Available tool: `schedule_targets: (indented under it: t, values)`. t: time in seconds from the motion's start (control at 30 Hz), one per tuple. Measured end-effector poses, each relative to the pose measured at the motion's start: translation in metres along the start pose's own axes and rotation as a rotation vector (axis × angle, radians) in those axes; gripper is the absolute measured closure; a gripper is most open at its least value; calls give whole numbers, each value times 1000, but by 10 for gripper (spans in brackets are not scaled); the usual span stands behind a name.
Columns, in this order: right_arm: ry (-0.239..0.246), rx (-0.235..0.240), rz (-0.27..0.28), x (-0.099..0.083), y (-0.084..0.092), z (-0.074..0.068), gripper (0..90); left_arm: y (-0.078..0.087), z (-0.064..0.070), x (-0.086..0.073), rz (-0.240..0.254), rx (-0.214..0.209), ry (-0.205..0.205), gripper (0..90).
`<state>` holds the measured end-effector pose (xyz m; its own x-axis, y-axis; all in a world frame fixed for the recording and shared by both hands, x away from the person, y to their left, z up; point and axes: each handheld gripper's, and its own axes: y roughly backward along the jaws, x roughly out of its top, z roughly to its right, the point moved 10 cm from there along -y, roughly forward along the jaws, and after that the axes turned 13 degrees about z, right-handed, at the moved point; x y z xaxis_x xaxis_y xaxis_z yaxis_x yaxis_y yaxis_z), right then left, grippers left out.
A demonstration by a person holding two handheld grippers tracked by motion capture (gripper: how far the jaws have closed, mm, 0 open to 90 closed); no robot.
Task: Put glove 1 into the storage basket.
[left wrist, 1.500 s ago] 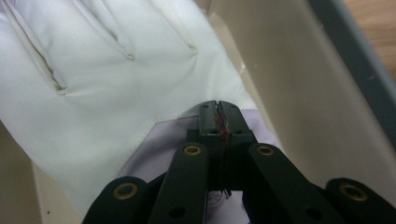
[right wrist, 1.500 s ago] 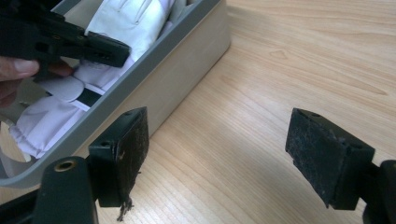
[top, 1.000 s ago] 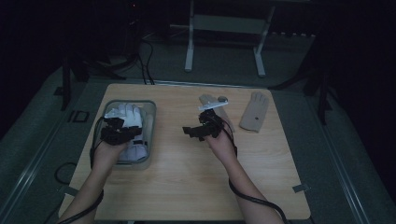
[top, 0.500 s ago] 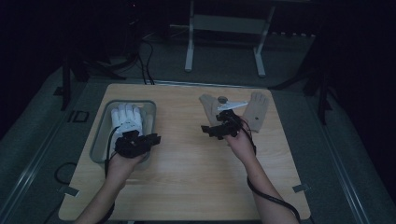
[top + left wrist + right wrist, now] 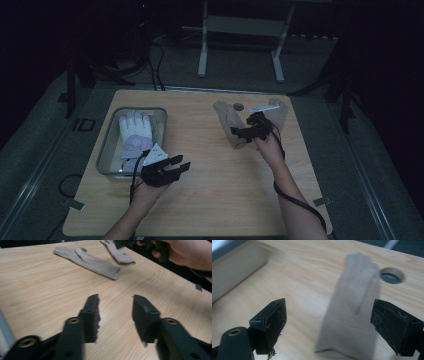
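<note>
My right gripper (image 5: 241,129) hung over the cuff end of the nearer beige glove (image 5: 231,122), which lay flat on the bench (image 5: 210,200) at its far right part. The jaws stood wide, one to each side of the cuff, and as far as the blurred right gripper view let me judge they did not touch it. The risk I saw was in the pinch. The fabric lay so flat that jaws coming down too high would close on air, and jaws coming down too hard would scrape the wood and shove the glove along instead of lifting it. A push away from me could have slid the fingertips toward the round hole (image 5: 239,106) just beside them. The second beige glove (image 5: 280,112) lay near, on the other side of the gripper, and a careless sweep could have dragged it along. My left gripper (image 5: 182,164) was empty. Its jaws had just been opening and stood about half apart over bare wood, close to the near corner of the grey tray (image 5: 107,145), where a white glove (image 5: 135,132) already lay. A low swing back there might have clipped the rim. The cable (image 5: 295,200) trailed over the bench edge and could have snagged.
</note>
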<state>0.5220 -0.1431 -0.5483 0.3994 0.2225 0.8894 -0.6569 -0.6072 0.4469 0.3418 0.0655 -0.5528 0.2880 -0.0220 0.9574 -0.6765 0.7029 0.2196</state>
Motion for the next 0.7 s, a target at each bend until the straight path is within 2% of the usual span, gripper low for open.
schedule_targets:
  t: [0.07, 0.13, 0.2, 0.23, 0.27, 0.3, 0.43, 0.57, 0.67, 0.7]
  values:
    - [0, 11, -5, -3, -5, 3, 102, -2, 4, -8, -19, -2, -3, 471]
    - [7, -2, -5, -5, -10, 7, 105, -3, 6, -16, -34, 11, -2, 368]
    - [37, -47, -4, -7, -16, 14, 178, -4, 9, -23, -40, 6, 2, 294]
    - [47, -53, -3, -8, -18, 16, 217, -5, 8, -27, -53, 18, -1, 253]
    - [54, -68, -6, -9, -20, 19, 234, -6, 10, -30, -55, 11, 5, 232]
    - [57, -75, -8, -9, -23, 22, 270, -6, 11, -34, -56, 14, 4, 172]
    - [39, -92, -21, -10, -33, 28, 343, -8, 14, -46, -55, 32, 2, 100]
    - [44, -117, -41, -9, -47, 32, 346, -8, 16, -50, -51, 40, -34, 88]
    - [41, -124, -49, -8, -56, 34, 344, -8, 17, -50, -44, 42, -38, 67]
    - [41, -132, -52, -8, -59, 35, 337, -8, 15, -51, -50, 61, -56, 67]
